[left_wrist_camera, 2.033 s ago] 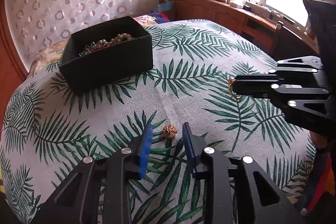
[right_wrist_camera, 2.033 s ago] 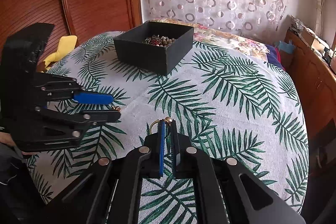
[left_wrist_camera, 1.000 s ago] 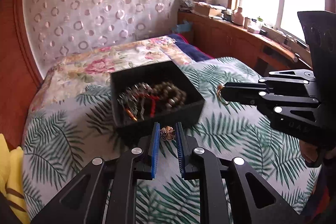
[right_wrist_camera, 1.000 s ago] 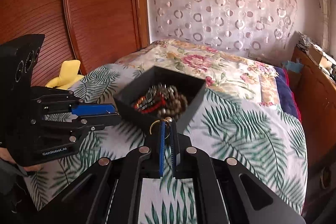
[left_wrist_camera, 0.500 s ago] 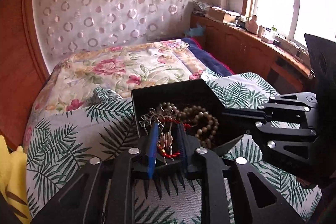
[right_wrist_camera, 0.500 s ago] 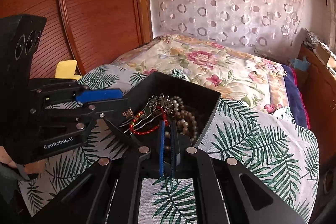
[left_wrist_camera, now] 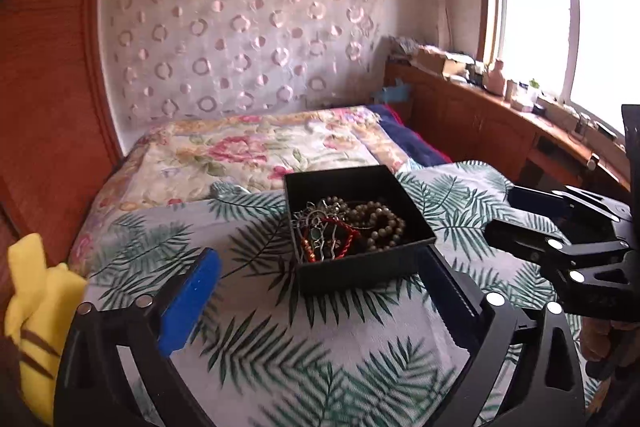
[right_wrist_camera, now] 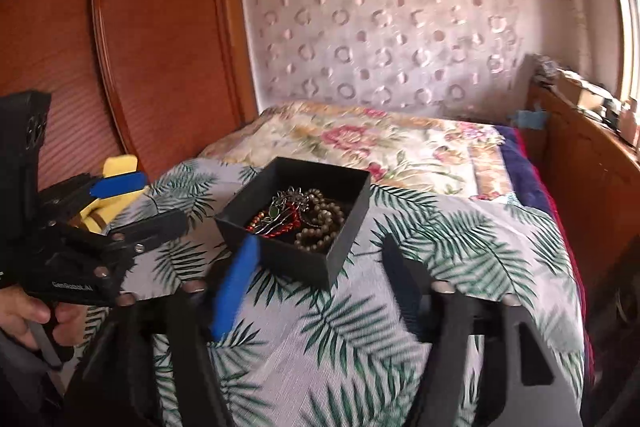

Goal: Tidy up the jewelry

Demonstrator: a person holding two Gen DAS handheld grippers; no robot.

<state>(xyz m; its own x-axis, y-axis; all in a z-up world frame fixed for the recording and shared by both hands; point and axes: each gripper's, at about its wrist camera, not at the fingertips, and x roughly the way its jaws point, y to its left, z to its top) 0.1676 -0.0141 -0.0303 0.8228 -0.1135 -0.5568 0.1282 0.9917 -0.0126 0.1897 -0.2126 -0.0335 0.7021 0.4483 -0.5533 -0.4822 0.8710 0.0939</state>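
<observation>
Left gripper (left_wrist_camera: pixel 320 291): jaws have just been opening and now stand wide apart, with nothing between the pads. It points down at the cloth, just in front of the box.
Right gripper (right_wrist_camera: pixel 316 283): jaws have just been opening too and stand apart, holding nothing. It is blurry and tips down toward the box.
Cloth (left_wrist_camera: pixel 256 339): white with green palm leaves, spread over the bed under both grippers.
Black box (left_wrist_camera: pixel 360 269): sits open on the cloth, just past the fingertips in both views.
Jewelry (left_wrist_camera: pixel 348 227): all in the box, in a tangle. There are brown beads, a red cord and silver bits.
Only the left view shows: a bright window (left_wrist_camera: pixel 560 23) and a wooden shelf full of small things under it.
Only the right view shows: a person's hand (right_wrist_camera: pixel 36 315) wrapped around the left gripper's handle, and a big wooden door (right_wrist_camera: pixel 160 39).
Writing: white letters on the side of the left gripper, too blurry to read for sure.
Yellow thing (left_wrist_camera: pixel 32 307): soft, lying at the left edge of the bed.
Far back: a flowered blanket (left_wrist_camera: pixel 240 151), then a curtain with ring shapes (left_wrist_camera: pixel 240 35).
</observation>
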